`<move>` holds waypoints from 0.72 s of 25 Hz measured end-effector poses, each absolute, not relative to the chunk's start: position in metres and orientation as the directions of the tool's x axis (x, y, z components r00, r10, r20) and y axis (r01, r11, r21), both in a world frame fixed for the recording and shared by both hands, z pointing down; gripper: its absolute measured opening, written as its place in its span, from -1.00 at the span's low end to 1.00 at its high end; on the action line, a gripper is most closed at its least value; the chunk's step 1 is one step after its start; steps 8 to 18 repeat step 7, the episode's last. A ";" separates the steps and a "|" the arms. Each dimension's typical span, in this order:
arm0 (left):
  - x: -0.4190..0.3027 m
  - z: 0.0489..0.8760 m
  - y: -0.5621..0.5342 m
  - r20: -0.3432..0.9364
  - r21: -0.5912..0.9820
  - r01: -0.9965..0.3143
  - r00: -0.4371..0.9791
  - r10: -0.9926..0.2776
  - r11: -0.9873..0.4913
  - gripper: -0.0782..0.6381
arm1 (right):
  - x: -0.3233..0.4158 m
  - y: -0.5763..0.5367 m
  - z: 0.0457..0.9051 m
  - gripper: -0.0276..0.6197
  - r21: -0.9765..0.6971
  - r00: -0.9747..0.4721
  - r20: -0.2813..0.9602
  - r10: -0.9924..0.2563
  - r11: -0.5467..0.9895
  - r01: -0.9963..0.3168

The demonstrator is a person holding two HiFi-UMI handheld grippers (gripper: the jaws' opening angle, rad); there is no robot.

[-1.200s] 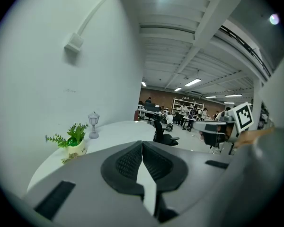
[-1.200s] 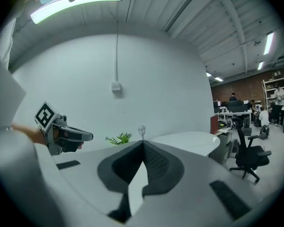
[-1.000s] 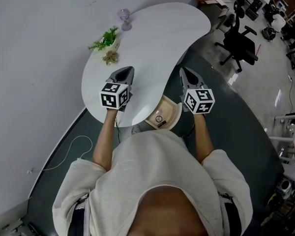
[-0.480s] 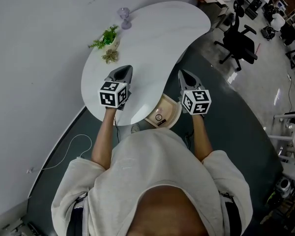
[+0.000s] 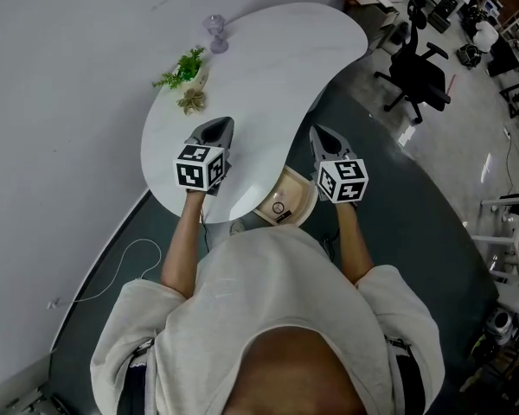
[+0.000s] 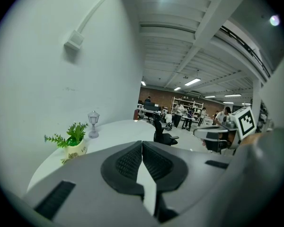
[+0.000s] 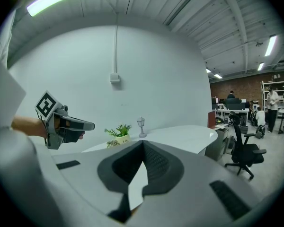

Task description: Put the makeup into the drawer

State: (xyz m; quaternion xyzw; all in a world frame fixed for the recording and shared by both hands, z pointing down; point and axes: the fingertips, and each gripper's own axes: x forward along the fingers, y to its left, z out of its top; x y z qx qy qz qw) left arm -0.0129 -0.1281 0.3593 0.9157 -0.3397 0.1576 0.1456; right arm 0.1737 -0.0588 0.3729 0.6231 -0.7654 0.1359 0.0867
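- Potted plant (image 5: 187, 67), lamp ornament (image 5: 217, 33): far side of tabletop (image 5: 277, 67).
- Left gripper (image 5: 218, 124): over tabletop, fingers pressed together, empty.
- Drawer (image 5: 308, 204): open below tabletop edge; small round item (image 5: 279, 208) inside, likely makeup.
- Right gripper (image 5: 318, 131): above drawer, fingers together, empty.
- Step: placing seems done.
- Next: probably push drawer shut.

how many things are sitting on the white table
3: a potted plant at the table's left edge, a small brownish sprig right beside it, and a little lantern ornament farther back. The left gripper may hide more.
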 end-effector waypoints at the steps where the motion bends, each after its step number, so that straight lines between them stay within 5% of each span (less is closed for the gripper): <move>1: -0.013 0.361 -0.129 0.389 0.160 -0.667 0.720 -0.575 -0.728 -0.75 | 0.174 -0.059 0.374 -0.92 -0.101 -0.208 0.303 -0.930 0.186 -0.977; 18: -0.007 0.363 -0.129 0.391 0.161 -0.662 0.724 -0.569 -0.732 -0.75 | 0.178 -0.061 0.376 -0.92 -0.118 -0.205 0.307 -0.929 0.176 -0.977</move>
